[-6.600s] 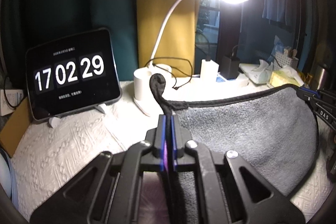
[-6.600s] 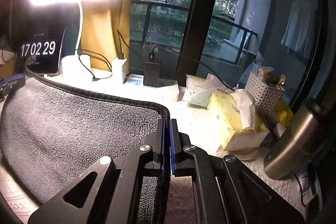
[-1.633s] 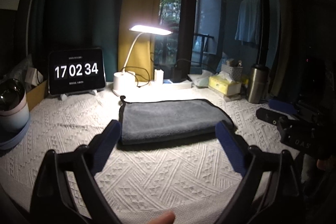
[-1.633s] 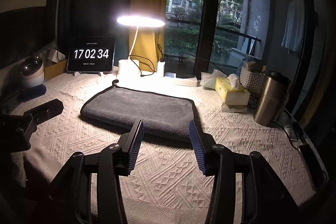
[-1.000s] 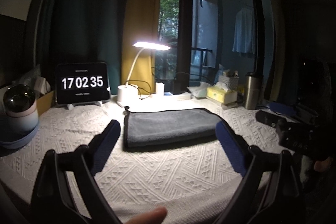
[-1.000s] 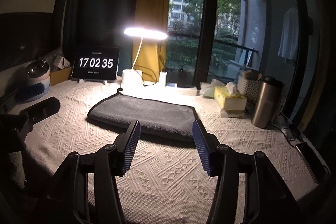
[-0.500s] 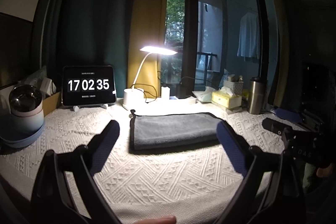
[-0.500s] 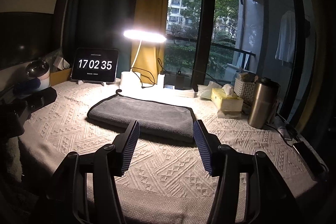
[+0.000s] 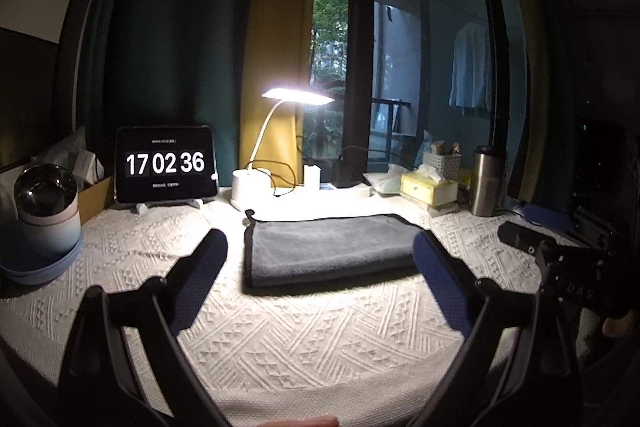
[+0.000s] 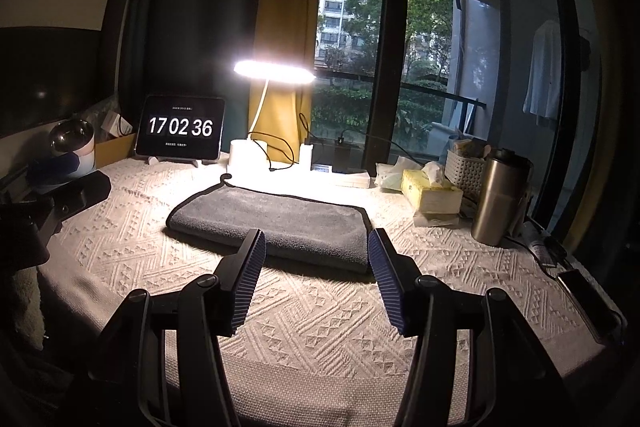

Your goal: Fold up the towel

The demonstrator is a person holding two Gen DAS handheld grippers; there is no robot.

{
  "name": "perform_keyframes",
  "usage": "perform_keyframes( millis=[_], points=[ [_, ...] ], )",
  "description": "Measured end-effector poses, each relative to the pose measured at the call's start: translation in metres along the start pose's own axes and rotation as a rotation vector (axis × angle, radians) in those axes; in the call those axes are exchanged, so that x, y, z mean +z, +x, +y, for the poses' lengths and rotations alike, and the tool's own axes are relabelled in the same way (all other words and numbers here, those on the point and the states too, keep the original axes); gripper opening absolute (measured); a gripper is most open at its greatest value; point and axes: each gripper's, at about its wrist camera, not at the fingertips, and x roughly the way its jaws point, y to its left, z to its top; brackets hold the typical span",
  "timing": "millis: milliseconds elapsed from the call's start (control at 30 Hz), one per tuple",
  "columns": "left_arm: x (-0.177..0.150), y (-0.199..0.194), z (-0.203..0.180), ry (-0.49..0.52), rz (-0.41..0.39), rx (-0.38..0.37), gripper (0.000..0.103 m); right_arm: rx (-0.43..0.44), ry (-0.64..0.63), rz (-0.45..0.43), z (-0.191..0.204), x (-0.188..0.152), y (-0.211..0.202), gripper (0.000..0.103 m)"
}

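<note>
A: Start at the tools. What have they got hold of?

B: Nothing. The left gripper [image 9: 320, 259] has its blue-padded fingers spread wide and empty, and the right gripper [image 10: 316, 259] is parted too, somewhat less, also empty. Seconds ago both were pinched tight on the towel's black-trimmed edge, holding it up.

A: And where is it now?

B: The grey microfibre towel with black edging [image 9: 328, 247] lies flat as a folded rectangle on the white textured tablecloth [image 9: 304, 327], in front of the lit white desk lamp [image 9: 296, 97], its hanging loop toward the black tablet clock [image 9: 166, 163]. Both grippers have drawn back toward the table's near edge, well apart from it.

A: So what does that mean?

B: I'd judge this fold finished and released. Either the task is done, or one more fold remains.
</note>
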Motion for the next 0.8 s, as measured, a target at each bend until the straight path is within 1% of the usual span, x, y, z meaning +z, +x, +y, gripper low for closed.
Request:
perform_keyframes(
  millis=[800],
  points=[
    [-0.0018, 0.0017, -0.0019, 0.004, 0.009, -0.006, 0.095, 0.001, 0.000, -0.001, -0.0005, -0.0005, -0.0002, 0.057]
  ],
)
